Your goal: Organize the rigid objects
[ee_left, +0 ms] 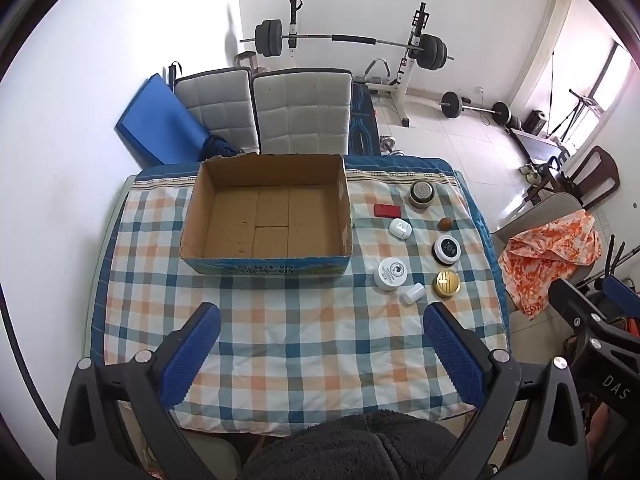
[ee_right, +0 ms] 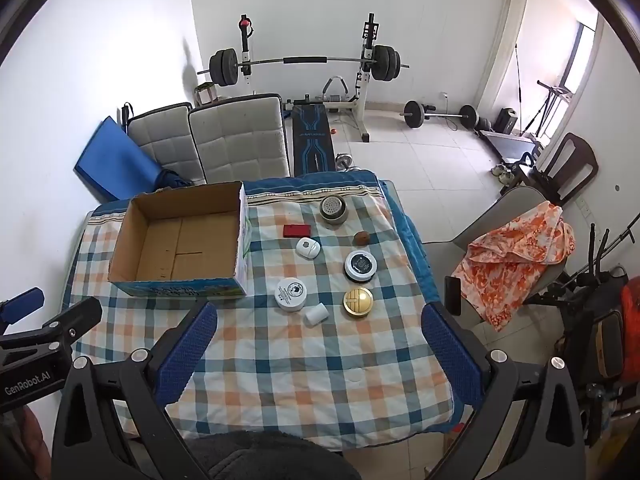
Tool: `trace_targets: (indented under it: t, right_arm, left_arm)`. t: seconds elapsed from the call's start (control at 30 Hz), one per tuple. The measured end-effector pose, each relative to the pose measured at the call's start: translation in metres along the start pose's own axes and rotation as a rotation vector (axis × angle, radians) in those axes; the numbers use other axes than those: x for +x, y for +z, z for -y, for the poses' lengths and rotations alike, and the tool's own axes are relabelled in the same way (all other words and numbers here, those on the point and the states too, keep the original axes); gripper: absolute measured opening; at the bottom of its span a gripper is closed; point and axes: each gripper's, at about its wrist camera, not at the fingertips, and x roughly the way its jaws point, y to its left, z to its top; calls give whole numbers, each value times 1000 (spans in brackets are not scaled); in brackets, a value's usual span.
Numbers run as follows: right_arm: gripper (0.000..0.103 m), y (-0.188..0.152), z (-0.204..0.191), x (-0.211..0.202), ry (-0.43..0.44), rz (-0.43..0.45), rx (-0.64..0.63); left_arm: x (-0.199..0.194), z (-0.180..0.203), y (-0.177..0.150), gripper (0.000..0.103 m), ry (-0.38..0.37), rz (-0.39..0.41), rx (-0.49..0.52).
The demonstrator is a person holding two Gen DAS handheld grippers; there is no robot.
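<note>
An empty open cardboard box (ee_left: 266,216) (ee_right: 180,240) sits on the checked tablecloth (ee_left: 300,340) (ee_right: 320,360). To its right lie several small items: a metal-topped round container (ee_left: 422,193) (ee_right: 333,209), a red flat case (ee_left: 387,211) (ee_right: 297,231), a white oval case (ee_left: 401,228) (ee_right: 307,248), a brown nut-like ball (ee_left: 445,223) (ee_right: 362,238), a black round tin (ee_left: 447,250) (ee_right: 360,266), a white jar (ee_left: 391,273) (ee_right: 291,294), a small white cap (ee_left: 413,293) (ee_right: 316,314), and a gold round tin (ee_left: 446,284) (ee_right: 358,301). My left gripper (ee_left: 322,320) and right gripper (ee_right: 320,320) are open, empty, above the near tablecloth.
Two grey padded chairs (ee_left: 300,112) and a blue mat (ee_left: 156,124) stand behind the table. A chair with an orange patterned cloth (ee_right: 516,256) is at the right. A barbell rack (ee_right: 304,68) and weights stand on the floor beyond.
</note>
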Motion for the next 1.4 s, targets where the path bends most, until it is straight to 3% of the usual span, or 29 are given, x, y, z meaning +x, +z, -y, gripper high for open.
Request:
trace_targets:
  t: [0.27, 0.3, 0.5, 1.4]
  right_arm:
    - [103, -1, 1, 0, 0, -4, 1]
    - [103, 0, 0, 1, 0, -6, 0]
    - [103, -1, 0, 4, 2, -8, -1]
    - [103, -2, -1, -9, -29, 17, 10]
  left_arm:
    - [-4, 2, -15, 103, 13, 20, -9]
    - [-1, -2, -6, 103, 1, -11, -2]
    - [5, -6, -6, 103, 0, -16, -5]
    - [-10, -8, 4, 103, 5, 24, -17]
